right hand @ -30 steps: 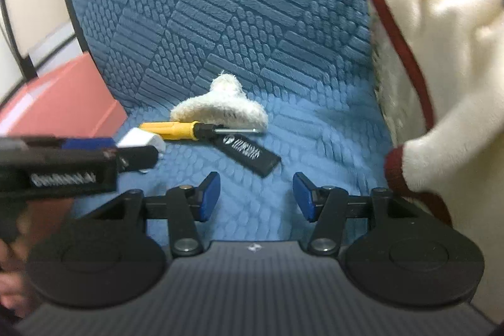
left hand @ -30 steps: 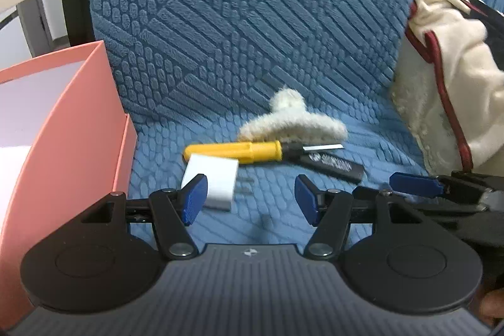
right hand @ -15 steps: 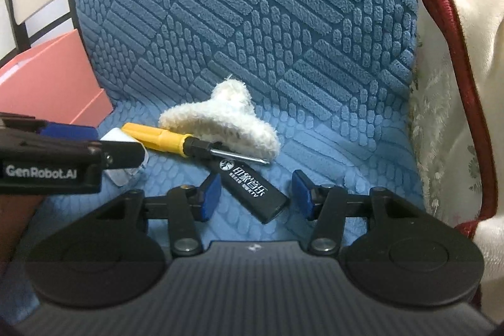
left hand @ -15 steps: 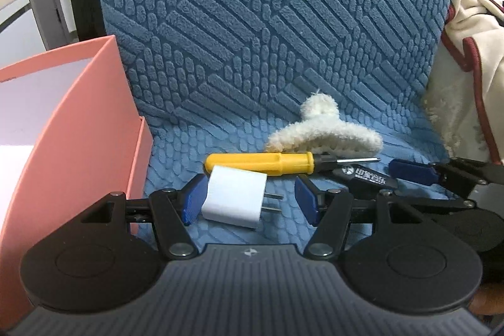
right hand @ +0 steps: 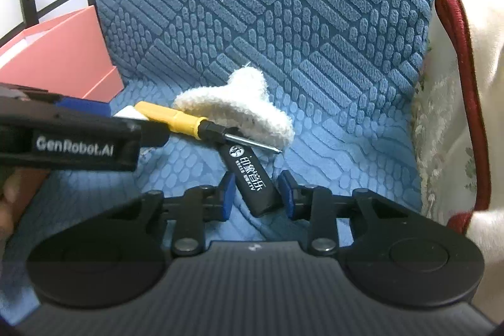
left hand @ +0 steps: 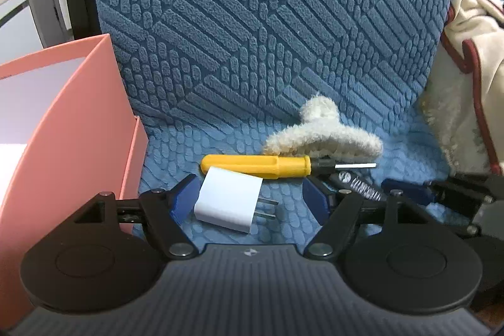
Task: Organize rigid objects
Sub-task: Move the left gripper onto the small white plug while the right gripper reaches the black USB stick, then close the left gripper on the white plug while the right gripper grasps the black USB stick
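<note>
Moved: both grippers sit closer to the items than a second ago; the charger (left hand: 229, 203) now lies between the left jaws, the black bar (right hand: 250, 180) between the right jaws.
Left gripper (left hand: 249, 200): jaws just widened, standing apart; left pad just beside the charger, right pad clear of it, no grip.
Right gripper (right hand: 256, 194): jaws just narrowed around the bar's near end; whether the pads press it, I cannot tell.
Screwdriver (left hand: 267, 166): on the blue seat (left hand: 283, 52), just behind the charger, tip over the bar.
Fluffy clip (left hand: 324, 136): behind the screwdriver.
Pink box (left hand: 63, 128): left of the charger.
Cream blanket (right hand: 466, 84): right edge.
</note>
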Demonstrator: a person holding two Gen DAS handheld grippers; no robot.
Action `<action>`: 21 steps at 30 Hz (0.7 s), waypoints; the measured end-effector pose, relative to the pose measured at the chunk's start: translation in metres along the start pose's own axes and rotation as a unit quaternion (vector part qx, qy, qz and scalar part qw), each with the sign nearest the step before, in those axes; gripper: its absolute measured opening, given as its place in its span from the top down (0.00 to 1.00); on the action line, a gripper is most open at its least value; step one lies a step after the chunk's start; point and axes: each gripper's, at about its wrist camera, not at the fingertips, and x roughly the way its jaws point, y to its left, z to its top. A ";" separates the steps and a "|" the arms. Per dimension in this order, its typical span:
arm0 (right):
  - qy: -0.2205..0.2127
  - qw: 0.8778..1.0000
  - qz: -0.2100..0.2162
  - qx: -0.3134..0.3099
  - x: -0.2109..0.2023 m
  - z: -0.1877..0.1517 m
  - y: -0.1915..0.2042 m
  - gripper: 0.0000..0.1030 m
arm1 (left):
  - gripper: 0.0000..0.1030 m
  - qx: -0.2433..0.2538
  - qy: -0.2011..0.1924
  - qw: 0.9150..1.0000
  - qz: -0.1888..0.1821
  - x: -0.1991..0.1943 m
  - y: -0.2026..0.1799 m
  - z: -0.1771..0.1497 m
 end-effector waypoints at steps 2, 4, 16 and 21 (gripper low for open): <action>0.006 1.000 -0.001 0.002 -0.005 -0.002 0.002 0.69 | 0.26 -0.010 -0.002 1.000 -0.011 -0.001 0.003 0.002; 0.011 1.000 -0.006 -0.002 -0.010 -0.005 0.006 0.69 | 0.26 -0.018 0.000 1.000 -0.018 -0.001 0.006 0.003; 0.037 0.999 -0.010 -0.005 -0.035 -0.020 0.020 0.74 | 0.36 0.008 0.035 0.999 0.006 0.015 0.013 -0.001; 0.040 0.999 -0.008 0.006 -0.038 -0.021 0.022 0.75 | 0.45 -0.004 0.030 1.000 0.008 0.016 0.017 -0.001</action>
